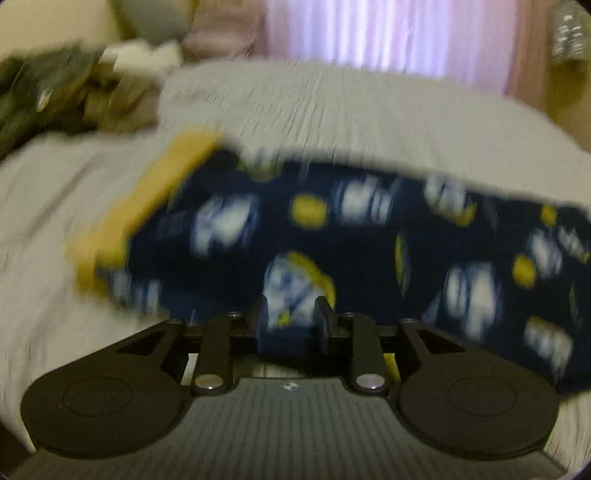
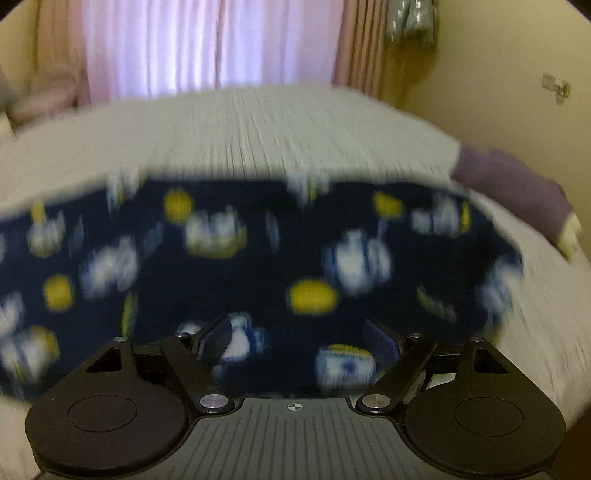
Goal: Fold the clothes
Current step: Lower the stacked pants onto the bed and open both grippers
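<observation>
A navy fleece garment [image 1: 362, 236] with white and yellow prints and a yellow waistband [image 1: 147, 206] lies across the grey bed. Both views are motion-blurred. My left gripper [image 1: 291, 321] is shut on a fold of the garment near its front edge, close to the waistband end. In the right wrist view the same garment [image 2: 258, 266] spreads across the frame. My right gripper [image 2: 299, 343] has its fingers spread wide, with the fabric lying between and over them; no pinch shows.
The grey ribbed bedspread [image 1: 332, 107] runs back to pink curtains [image 1: 388, 33]. A heap of green, tan and white clothes [image 1: 70, 92] sits at the far left. A purple folded item [image 2: 517, 188] lies at the bed's right edge.
</observation>
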A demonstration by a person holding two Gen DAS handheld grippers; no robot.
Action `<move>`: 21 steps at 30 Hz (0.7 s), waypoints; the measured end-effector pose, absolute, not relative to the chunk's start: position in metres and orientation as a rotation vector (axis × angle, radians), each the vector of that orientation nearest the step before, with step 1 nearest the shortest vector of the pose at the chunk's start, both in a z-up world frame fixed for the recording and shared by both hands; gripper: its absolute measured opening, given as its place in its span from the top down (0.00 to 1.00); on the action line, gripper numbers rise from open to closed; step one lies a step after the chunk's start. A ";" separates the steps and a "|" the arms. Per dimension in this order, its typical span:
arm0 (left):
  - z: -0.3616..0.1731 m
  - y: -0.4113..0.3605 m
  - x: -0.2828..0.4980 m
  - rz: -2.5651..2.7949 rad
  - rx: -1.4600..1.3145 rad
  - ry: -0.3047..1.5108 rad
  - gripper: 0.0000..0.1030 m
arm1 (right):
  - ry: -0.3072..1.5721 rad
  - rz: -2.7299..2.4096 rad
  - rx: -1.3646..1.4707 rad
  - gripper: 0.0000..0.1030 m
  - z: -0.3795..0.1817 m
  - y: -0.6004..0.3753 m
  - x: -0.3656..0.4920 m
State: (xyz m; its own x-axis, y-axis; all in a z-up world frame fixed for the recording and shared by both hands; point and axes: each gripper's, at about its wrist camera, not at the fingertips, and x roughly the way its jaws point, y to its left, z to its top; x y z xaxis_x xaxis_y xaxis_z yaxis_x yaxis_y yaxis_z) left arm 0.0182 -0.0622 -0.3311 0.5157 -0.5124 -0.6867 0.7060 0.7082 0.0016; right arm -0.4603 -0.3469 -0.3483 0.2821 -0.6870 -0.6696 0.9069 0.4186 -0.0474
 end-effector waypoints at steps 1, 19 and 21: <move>-0.332 -0.057 0.010 -0.730 0.298 0.728 0.76 | 0.681 -1.100 0.384 0.20 -0.348 -0.337 -0.460; -0.266 0.009 -0.133 -0.709 0.394 0.671 0.51 | 0.605 -0.927 0.456 0.20 -0.288 -0.189 -0.467; -0.264 0.017 -0.143 -0.713 0.400 0.660 0.48 | 0.609 -0.930 0.453 0.20 -0.288 -0.180 -0.473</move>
